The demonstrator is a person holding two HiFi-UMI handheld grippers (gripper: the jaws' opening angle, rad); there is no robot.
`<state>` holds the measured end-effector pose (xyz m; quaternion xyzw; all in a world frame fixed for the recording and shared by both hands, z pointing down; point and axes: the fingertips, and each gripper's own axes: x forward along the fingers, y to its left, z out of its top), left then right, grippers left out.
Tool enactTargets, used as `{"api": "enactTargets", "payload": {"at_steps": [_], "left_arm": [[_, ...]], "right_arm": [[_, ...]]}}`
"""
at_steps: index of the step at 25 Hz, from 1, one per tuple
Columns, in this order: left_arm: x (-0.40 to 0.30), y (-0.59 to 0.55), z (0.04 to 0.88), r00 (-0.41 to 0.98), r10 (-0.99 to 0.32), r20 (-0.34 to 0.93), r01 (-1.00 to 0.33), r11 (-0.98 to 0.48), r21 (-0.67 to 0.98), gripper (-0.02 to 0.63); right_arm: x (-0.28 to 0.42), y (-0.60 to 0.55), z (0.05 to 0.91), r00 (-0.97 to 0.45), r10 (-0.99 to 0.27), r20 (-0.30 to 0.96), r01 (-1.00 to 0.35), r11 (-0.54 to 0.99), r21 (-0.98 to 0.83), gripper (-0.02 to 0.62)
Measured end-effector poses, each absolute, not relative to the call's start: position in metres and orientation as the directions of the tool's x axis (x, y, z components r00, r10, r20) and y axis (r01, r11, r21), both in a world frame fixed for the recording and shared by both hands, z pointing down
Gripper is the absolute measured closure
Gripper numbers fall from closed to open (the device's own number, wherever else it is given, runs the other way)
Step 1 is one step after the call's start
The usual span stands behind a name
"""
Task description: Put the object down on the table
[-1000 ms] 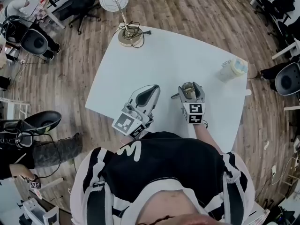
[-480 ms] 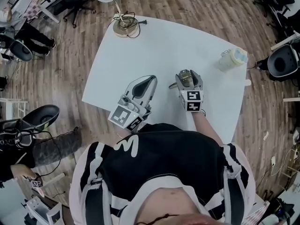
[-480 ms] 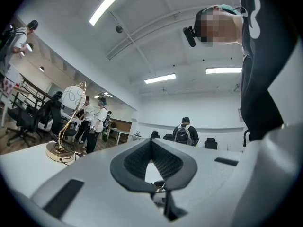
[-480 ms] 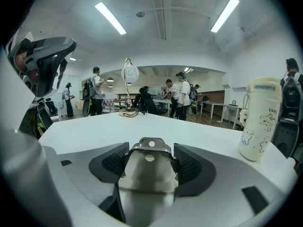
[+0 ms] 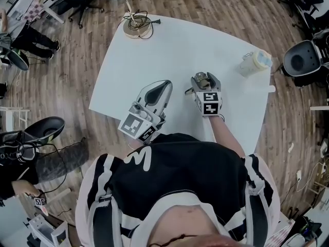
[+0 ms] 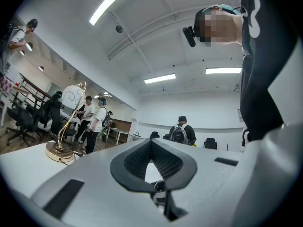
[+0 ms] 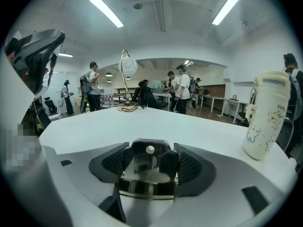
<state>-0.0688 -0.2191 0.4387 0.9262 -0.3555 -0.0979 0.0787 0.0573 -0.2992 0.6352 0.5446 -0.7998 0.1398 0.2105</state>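
Two grippers above a white table, seen from over the person's shoulders.
In the middle of the frame the left gripper (image 5: 161,88) lay slanted over the table (image 5: 180,50), its jaws meeting at the tip, its marker cube (image 5: 138,125) toward the lower left. Just right of it, the right gripper (image 5: 204,78) pointed up the frame with its jaws clamped on a small metal object (image 5: 205,82); whether this object touched the table could not be told. A lamp (image 5: 136,28) with a coiled cord (image 5: 149,20) stood at the table's upper left corner, and a cream cup (image 5: 254,64) near its right edge. The person's black and white top (image 5: 175,179) filled the bottom, and a wooden floor (image 5: 77,60) surrounded the table.
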Motion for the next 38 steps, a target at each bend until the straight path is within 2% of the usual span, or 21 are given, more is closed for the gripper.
{"api": "enactTargets", "payload": {"at_steps": [25, 38], "left_arm": [[-0.068, -0.216, 0.439, 0.733, -0.666, -0.136, -0.635, -0.742, 0.215, 0.601], [-0.07, -0.217, 0.44, 0.734, -0.665, -0.137, -0.633, -0.743, 0.216, 0.601]], "right_arm": [[0.054, -0.302, 0.658, -0.261, -0.741, 0.619, -0.926, 0.374, 0.058, 0.287], [0.05, -0.304, 0.66, -0.25, -0.72, 0.648, -0.919, 0.388, 0.076, 0.285]]}}
